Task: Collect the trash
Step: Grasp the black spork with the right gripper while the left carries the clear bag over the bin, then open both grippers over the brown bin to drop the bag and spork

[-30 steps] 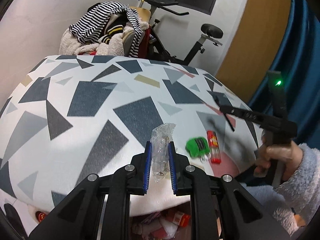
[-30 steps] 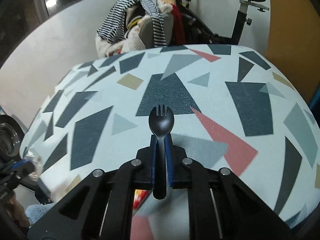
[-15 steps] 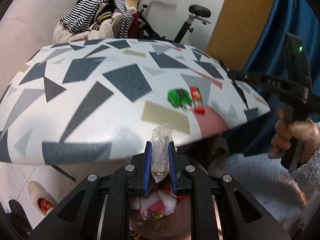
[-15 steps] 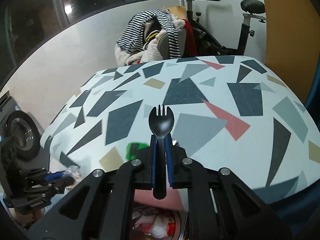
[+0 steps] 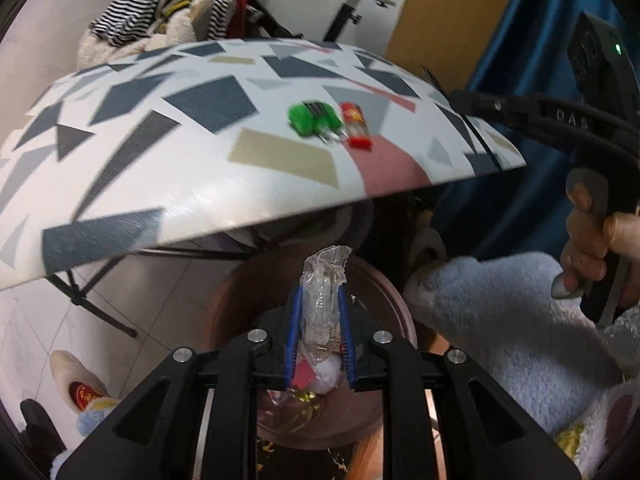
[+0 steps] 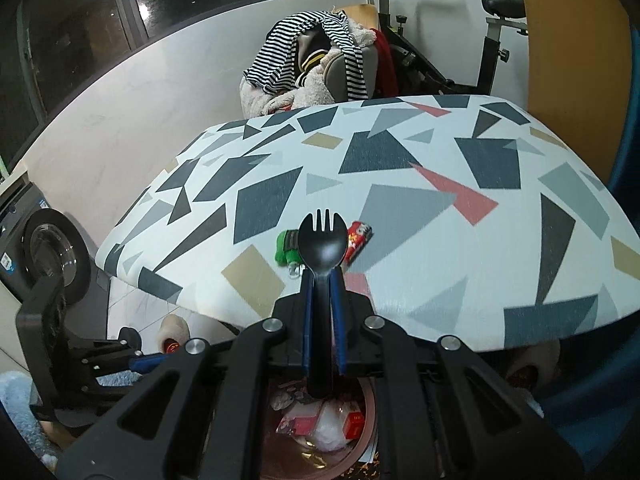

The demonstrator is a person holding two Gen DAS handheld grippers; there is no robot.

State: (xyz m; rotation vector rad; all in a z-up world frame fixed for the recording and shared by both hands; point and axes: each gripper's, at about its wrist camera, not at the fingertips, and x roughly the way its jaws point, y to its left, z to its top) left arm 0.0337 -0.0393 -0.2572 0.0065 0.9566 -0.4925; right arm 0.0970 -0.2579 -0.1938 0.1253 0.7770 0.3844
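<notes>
While the clear plastic wrapper (image 5: 325,296) sits pinched between the blue pads of the left tongs (image 5: 319,320), it hangs over the round brown trash bin (image 5: 394,312) on the floor below the near edge of the tabletop (image 5: 200,160). The right tongs (image 6: 321,312) are closed tight on the handle of a black spork (image 6: 322,240), also above the bin (image 6: 370,420), which has red and white trash inside. On the tabletop near that edge lie a green wrapper (image 5: 312,118) and a red wrapper (image 5: 355,126), just beside each other. Far behind the tabletop are a pile of clothes (image 6: 308,60) and an exercise bike (image 6: 492,32).
</notes>
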